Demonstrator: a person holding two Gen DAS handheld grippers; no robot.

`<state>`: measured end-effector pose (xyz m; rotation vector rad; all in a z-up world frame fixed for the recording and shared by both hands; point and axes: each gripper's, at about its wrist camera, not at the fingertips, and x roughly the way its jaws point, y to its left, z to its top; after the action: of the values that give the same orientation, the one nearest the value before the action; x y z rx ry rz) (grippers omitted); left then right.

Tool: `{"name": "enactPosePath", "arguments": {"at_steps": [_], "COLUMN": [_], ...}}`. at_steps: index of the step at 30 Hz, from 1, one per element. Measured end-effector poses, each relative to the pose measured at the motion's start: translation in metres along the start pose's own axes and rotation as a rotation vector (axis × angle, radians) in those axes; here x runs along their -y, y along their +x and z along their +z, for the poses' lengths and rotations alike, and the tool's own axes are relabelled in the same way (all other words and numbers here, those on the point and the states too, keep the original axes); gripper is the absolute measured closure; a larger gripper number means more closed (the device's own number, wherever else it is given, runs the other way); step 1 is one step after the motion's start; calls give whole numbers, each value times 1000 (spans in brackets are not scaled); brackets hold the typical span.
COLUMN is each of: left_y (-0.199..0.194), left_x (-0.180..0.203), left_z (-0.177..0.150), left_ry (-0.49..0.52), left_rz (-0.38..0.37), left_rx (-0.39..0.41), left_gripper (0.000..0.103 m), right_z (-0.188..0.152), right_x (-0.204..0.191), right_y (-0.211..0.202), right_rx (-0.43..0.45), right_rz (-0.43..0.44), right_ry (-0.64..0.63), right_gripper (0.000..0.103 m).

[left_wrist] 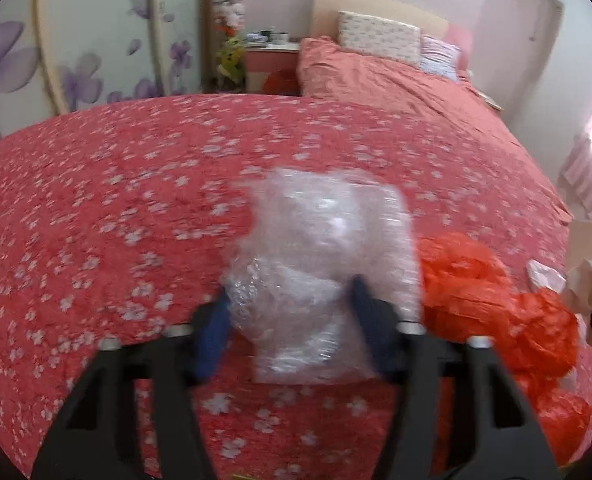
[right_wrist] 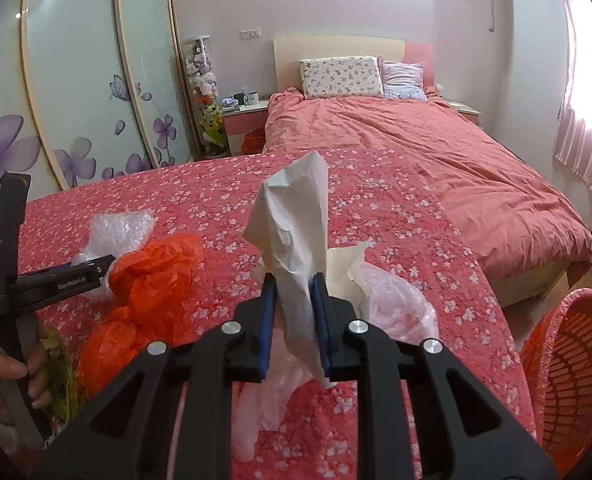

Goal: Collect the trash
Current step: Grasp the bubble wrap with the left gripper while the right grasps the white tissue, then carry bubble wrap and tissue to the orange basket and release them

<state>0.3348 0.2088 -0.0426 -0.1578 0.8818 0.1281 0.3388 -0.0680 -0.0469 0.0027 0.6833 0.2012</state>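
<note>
Clamping the right gripper (right_wrist: 293,316) on an upright crumpled white paper wad (right_wrist: 296,236) near the floral-clothed worktop's (right_wrist: 436,240) right edge, nearest the red plastic mesh basket (right_wrist: 576,368) beyond it, and closing the left gripper (left_wrist: 292,320) around clear bubble wrap (left_wrist: 328,264).

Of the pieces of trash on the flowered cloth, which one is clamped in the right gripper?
The white crumpled paper, standing upright in the right gripper. The orange bag and pink bag lie loose; the bubble wrap is at the left gripper.
</note>
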Motion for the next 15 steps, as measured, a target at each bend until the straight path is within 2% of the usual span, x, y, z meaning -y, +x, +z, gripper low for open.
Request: {"name": "enactPosePath", "arguments": {"at_steps": [2, 9, 15], "left_y": [-4, -40, -89], "left_x": [8, 13, 31], "left_z": [0, 1, -1], "left_ry": [23, 30, 63], "left_rz": [5, -3, -30], "left_rx": [11, 83, 179], "left_gripper": [85, 89, 89], "right_z": [0, 0, -6], "right_x": [4, 18, 34], "right_y": [-6, -37, -65], "right_rx": [6, 45, 71], "right_rz": [-5, -18, -32], "right_ry": [5, 13, 34], "right_gripper": [84, 84, 84]}}
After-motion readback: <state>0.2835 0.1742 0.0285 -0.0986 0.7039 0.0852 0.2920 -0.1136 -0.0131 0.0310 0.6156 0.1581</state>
